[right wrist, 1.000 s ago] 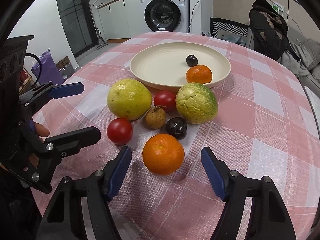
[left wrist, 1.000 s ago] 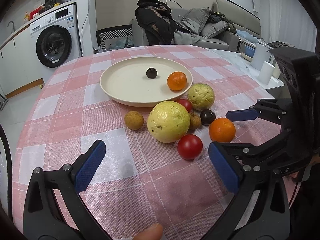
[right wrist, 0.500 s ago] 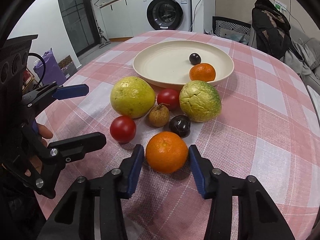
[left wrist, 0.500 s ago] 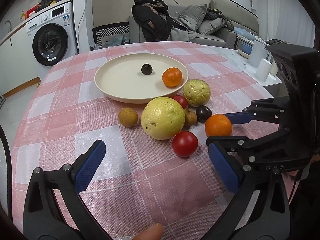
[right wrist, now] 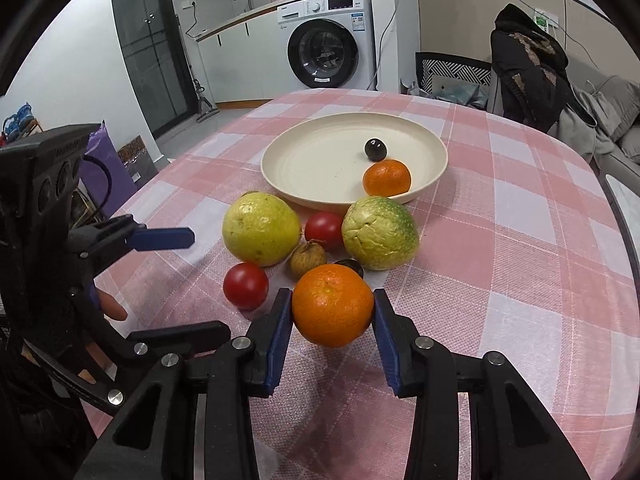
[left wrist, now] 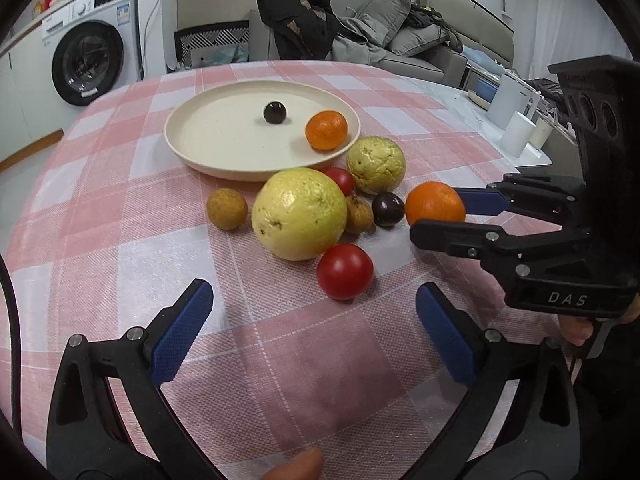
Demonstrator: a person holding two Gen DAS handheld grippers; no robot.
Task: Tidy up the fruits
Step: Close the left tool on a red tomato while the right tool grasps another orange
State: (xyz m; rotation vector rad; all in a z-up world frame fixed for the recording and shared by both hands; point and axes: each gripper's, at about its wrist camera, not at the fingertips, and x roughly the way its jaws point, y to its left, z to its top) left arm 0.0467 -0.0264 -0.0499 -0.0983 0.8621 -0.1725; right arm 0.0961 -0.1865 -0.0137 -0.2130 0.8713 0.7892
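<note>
My right gripper (right wrist: pixel 332 316) is shut on an orange (right wrist: pixel 332 305) and holds it just above the cloth; it also shows in the left wrist view (left wrist: pixel 435 205). A cream plate (right wrist: pixel 320 160) holds a small orange (right wrist: pixel 387 178) and a dark plum (right wrist: pixel 375 149). Two yellow-green guavas (right wrist: pixel 261 234) (right wrist: pixel 380 233), two red tomatoes (right wrist: pixel 245 286) (right wrist: pixel 324 229), a brown longan (right wrist: pixel 308 260) and a dark plum (left wrist: pixel 387 209) lie in front of the plate. My left gripper (left wrist: pixel 312 336) is open and empty, near a tomato (left wrist: pixel 345 271).
A second longan (left wrist: pixel 226 208) lies apart at the left of the pile. The table has a pink checked cloth (right wrist: pixel 520 264). White cups (left wrist: pixel 518 134) stand on a side counter to the right. A washing machine (right wrist: pixel 324 40) and a sofa are beyond the table.
My right gripper has closed on the orange and raised it slightly. My left gripper has stayed open and drifted a little nearer the fruit.
</note>
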